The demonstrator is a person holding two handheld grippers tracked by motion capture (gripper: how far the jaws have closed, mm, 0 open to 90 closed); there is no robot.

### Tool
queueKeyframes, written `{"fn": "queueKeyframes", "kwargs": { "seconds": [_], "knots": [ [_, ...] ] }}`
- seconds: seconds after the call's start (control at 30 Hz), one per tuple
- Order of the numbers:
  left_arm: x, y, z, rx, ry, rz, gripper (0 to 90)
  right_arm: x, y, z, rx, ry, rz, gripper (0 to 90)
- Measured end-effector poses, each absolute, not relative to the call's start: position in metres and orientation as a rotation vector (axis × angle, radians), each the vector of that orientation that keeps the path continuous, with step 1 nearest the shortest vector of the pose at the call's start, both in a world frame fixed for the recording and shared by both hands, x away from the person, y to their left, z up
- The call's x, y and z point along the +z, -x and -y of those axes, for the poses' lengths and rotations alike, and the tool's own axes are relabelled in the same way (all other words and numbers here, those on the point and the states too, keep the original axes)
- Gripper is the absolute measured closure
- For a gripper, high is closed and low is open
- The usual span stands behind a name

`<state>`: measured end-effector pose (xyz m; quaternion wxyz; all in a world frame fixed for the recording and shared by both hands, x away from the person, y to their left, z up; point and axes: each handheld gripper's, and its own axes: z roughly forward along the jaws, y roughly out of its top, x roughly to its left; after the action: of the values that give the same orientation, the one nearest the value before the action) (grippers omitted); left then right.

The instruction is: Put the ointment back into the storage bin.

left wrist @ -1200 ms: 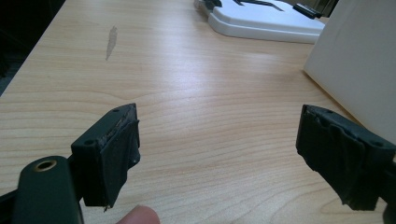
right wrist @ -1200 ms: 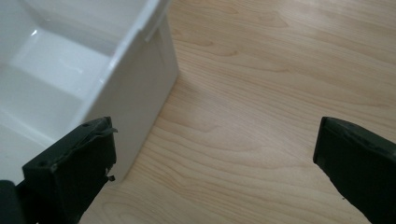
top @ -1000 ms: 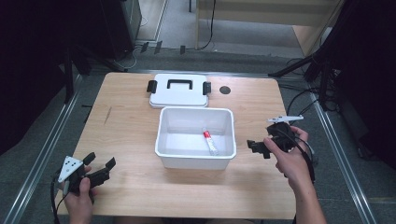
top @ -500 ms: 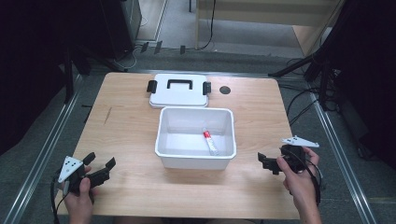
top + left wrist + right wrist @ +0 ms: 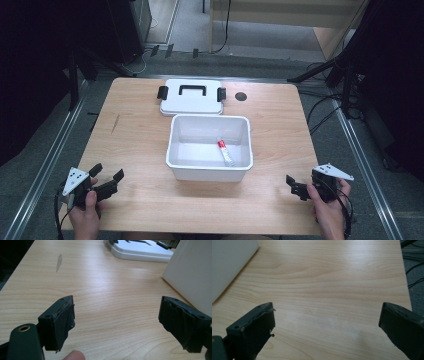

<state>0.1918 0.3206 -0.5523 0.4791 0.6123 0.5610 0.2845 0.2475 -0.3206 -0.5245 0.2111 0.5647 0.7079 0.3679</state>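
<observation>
White bin [image 5: 209, 172] sits mid-table, used as ref here. Inside it, toward its right side, lies a small tube w/ red cap [image 5: 225, 152], rest of the bin floor bare. Lid [image 5: 191, 98] w/ black handle & side clips lies flat just behind the bin, nearly touching its far rim. Small dark round hole [image 5: 241, 96] in the table [image 5: 135, 135] to the right of the lid. Left gripper [image 5: 107, 181] is near the table's front edge, well left of the bin & nearer the person, jaws wide apart, holding nothing; bare wood betw it & the bin wall, a grey smudge [image 5: 59, 262] further back. Right gripper [image 5: 294, 185] is front-right of the bin, near the front edge too, jaws spread, nothing betw them. Nothing lies betw either gripper & the bin; open wood on both sides. Table's right edge drops to floor w/ cables [image 5: 414, 270]
</observation>
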Motion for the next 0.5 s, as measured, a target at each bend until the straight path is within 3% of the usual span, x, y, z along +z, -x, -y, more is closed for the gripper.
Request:
{"fn": "queueKeyframes", "kwargs": {
  "seconds": [0.5],
  "knots": [
    [-0.552,-0.192,-0.321,0.692,-1.495,-1.369,14.3,-0.545,-0.225,0.346,1.077,-1.579,-1.896,0.8]
  ]
}}
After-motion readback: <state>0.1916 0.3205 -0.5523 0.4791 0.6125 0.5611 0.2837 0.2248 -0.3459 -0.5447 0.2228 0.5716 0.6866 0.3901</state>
